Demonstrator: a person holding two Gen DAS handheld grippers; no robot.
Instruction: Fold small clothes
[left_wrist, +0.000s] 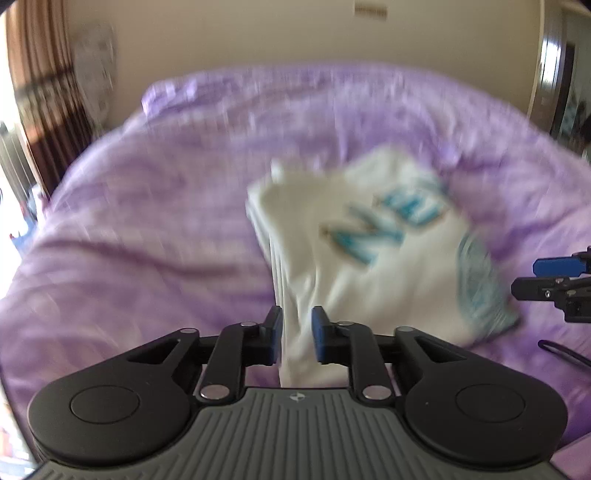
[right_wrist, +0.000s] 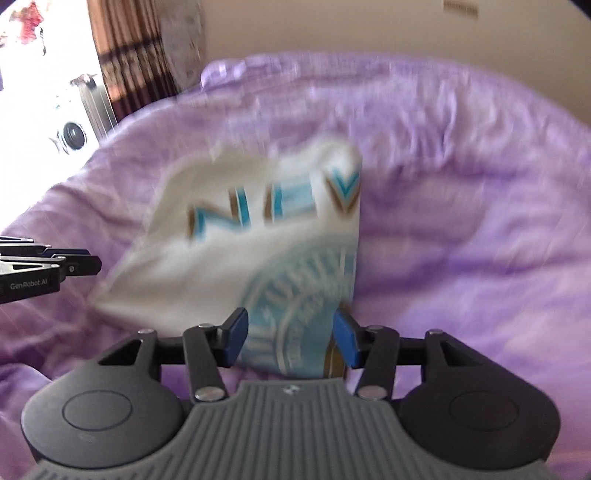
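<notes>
Purple bedspread (left_wrist: 147, 221); white shirt (left_wrist: 369, 258) between both grippers' parted jaws, left (left_wrist: 297, 336) narrower, right (right_wrist: 291, 336) wider.

surface: bed (left_wrist: 147, 229), purple cover | on it: white printed garment (left_wrist: 388, 236), blurred, apparently part-lifted

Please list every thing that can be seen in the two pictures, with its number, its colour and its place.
garment: one, white with blue-green letters and a round print, on the bed, near edge between both grippers' fingers.
bed cover: one, purple, wrinkled, under the garment.
pillow: one, purple, far end of the bed.
curtain: one, brown, left, beside a bright window.
wall: one, cream, behind the bed.
left gripper: one, black with blue pads, jaws apart, cloth between.
right gripper: one, black with blue pads, jaws wider apart, cloth between.
</notes>
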